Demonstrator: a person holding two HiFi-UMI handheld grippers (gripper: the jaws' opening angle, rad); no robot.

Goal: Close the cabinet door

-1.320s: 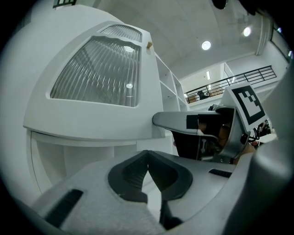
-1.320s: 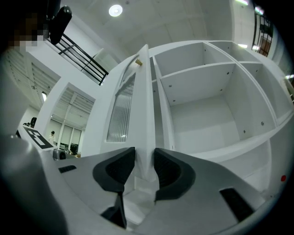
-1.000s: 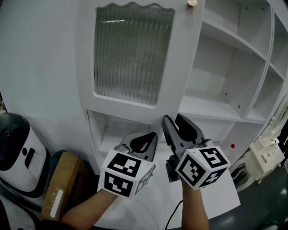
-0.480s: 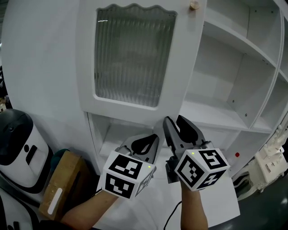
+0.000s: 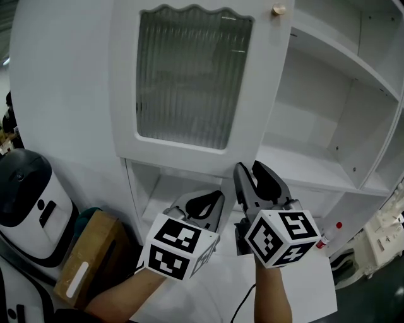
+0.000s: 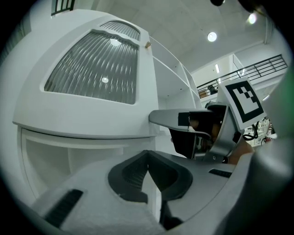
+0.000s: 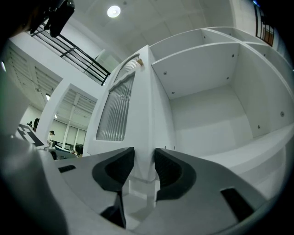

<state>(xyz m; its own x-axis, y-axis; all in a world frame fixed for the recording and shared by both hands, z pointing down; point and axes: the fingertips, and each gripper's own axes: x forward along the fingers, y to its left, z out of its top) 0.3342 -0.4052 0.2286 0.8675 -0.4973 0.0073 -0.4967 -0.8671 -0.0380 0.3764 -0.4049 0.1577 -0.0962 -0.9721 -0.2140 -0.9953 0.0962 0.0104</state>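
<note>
bright, even overhead light from round ceiling lamps; fisheye-bent, dark-vignetted gripper views

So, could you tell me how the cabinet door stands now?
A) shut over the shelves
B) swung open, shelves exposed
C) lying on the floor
B: the cabinet door stands swung out, with the bare shelves showing to its right.

Your cabinet door stands swung open, just left of the bare white shelves. It is white and upright, with a ribbed glass pane under a wavy top edge and a small round knob near its right edge.
</note>
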